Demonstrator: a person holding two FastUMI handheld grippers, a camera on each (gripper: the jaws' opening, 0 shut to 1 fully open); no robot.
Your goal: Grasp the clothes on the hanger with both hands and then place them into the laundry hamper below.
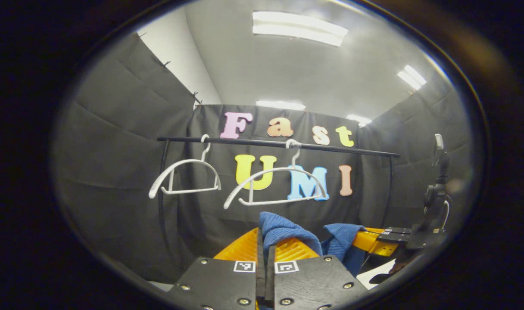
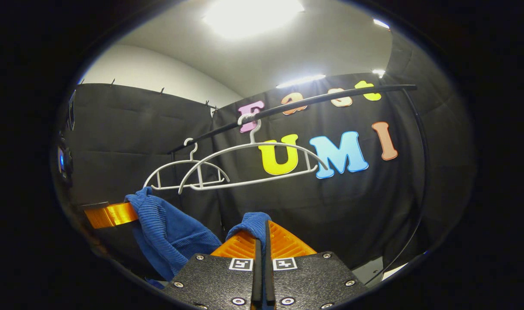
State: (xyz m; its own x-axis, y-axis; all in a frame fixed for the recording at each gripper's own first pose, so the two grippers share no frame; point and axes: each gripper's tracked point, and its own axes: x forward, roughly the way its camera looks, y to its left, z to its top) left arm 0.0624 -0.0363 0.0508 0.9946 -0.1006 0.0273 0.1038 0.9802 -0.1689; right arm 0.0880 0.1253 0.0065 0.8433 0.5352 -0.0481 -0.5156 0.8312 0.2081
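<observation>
At the bottom centre of the left gripper view, my left gripper (image 1: 266, 247) is pinching a fold of the blue garment (image 1: 283, 232), fingers nearly together on the cloth. At the lower right of that view my right gripper (image 1: 369, 241) is holding the garment's other end. In the right gripper view, its fingers are closing narrowly on a blue fold at the bottom centre, while the cloth is sagging toward the lower left. Farther back, two bare white hangers (image 1: 185, 178) are hanging on the black rail (image 1: 279, 144) across mid-frame.
</observation>
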